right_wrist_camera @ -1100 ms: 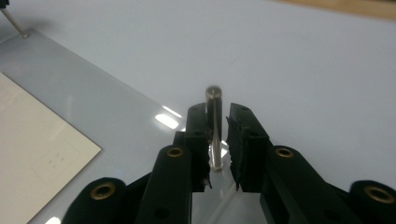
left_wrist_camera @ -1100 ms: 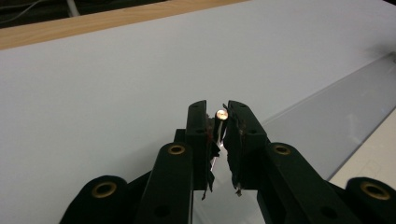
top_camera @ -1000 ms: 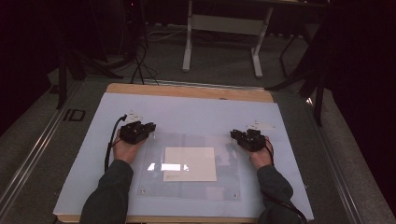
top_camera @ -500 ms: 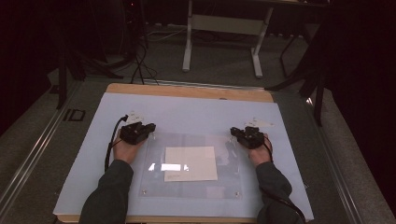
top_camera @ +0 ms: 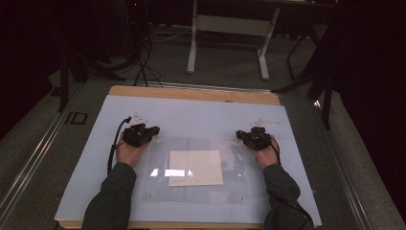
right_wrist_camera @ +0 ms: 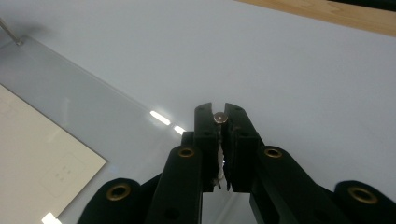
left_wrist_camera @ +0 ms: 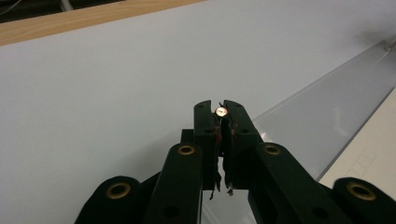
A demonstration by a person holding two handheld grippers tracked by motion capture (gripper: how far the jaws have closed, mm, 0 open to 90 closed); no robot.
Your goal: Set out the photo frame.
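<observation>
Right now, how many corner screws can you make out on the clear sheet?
3: near-left corner, near-right corner, and a far corner. The clear sheet has hand-held grippers at its far corners: left hand-held gripper, right hand-held gripper. Others may be hidden.

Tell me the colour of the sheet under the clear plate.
Cream white paper sheet, best in the high view.

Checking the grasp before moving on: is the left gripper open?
No, in the left gripper view the left gripper has its jaws closed on a small round screw head.
</observation>
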